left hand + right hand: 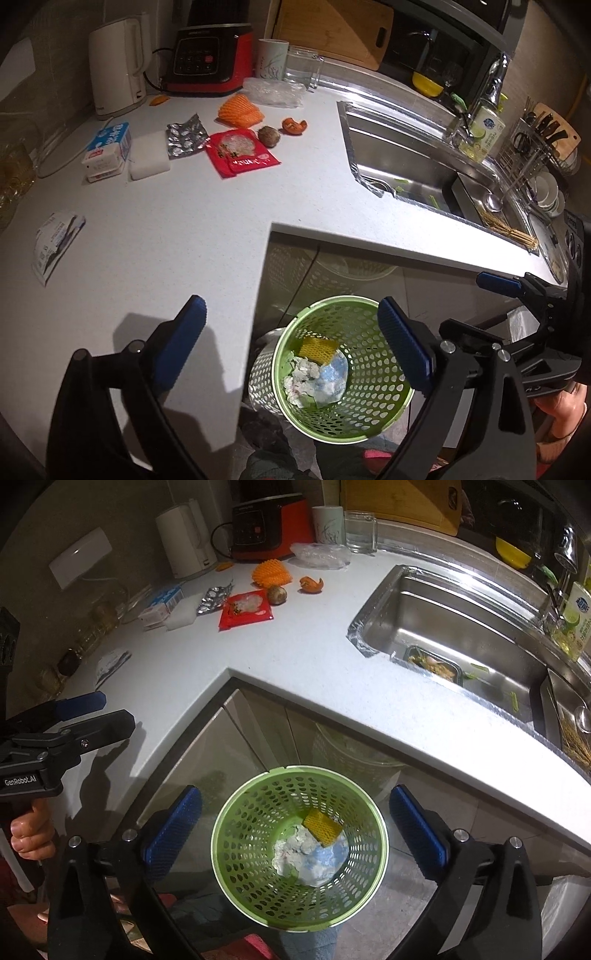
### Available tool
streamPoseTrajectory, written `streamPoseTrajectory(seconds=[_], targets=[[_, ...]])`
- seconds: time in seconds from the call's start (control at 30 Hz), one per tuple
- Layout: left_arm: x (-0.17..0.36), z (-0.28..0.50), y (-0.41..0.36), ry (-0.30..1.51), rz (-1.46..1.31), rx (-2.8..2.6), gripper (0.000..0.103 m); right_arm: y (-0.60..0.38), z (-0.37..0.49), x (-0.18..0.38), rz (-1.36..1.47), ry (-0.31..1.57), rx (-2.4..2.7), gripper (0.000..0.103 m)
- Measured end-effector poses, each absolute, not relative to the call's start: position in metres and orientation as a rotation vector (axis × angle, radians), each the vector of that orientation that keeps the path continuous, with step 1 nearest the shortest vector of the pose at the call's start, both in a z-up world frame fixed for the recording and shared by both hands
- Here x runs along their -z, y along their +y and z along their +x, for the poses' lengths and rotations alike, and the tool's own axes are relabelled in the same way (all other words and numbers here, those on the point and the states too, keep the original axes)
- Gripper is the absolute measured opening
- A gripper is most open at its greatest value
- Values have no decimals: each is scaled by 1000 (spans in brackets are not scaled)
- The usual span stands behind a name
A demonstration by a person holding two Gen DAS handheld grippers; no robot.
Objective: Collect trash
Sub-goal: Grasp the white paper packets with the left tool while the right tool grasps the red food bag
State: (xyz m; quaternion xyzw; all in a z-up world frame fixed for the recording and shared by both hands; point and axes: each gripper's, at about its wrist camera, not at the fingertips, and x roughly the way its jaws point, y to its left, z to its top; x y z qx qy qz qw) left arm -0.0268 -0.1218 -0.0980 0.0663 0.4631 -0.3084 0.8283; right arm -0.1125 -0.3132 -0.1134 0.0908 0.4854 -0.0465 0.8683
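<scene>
A green perforated bin (369, 406) (251, 867) stands on the floor below the counter's inner corner. In it lie a yellow foam net (321, 827), crumpled white tissue (291, 849) and a blue-white paper. My left gripper (290, 304) is open and empty, half over the counter edge, half over the bin. My right gripper (295, 792) hangs open and empty straight above the bin. On the counter lie a red packet (238, 151), orange foam net (240, 109), foil blister pack (186, 136), orange peel (293, 125), milk carton (109, 151) and a paper wrapper (57, 243).
A white kettle (118, 62), red blender base (210, 59), mug (271, 59) and glass (303, 68) line the back wall. The steel sink (461, 602) holds a food tray (432, 664). A dish rack (535, 158) stands at the far right. A second pale bin sits behind the green one.
</scene>
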Motion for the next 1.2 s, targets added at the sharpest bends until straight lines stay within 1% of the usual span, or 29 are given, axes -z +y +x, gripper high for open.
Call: streamPoseTrajectory(seconds=[0.23,0.43,0.57,0.73,0.97,1.07,1.1,1.13,1.17,1.2], targets=[[79,16,-69,869,129,554,95,-297,-65,90,130,971,18,101],[80,64,-13,803,171,444,95,-276,-17,79,97,941,-60,101],[91,97,20,787,203,371,95,-261,19,77,93,931,-101,101],[113,134,48,814,212,332,95,-243,62,79,79,933,-151,101],[147,163,46,845,261,344,91,-221,119,89,89,937,-199,101],[157,171,44,863,269,349,91,-214,140,96,98,944,-215,101],[160,173,44,867,270,352,90,-212,147,99,99,946,-217,101],[163,174,43,867,272,355,86,-210,152,101,105,948,-218,101],[166,176,43,875,276,360,77,-209,158,103,112,950,-219,101],[168,177,42,883,281,364,72,-208,163,104,118,952,-219,101]])
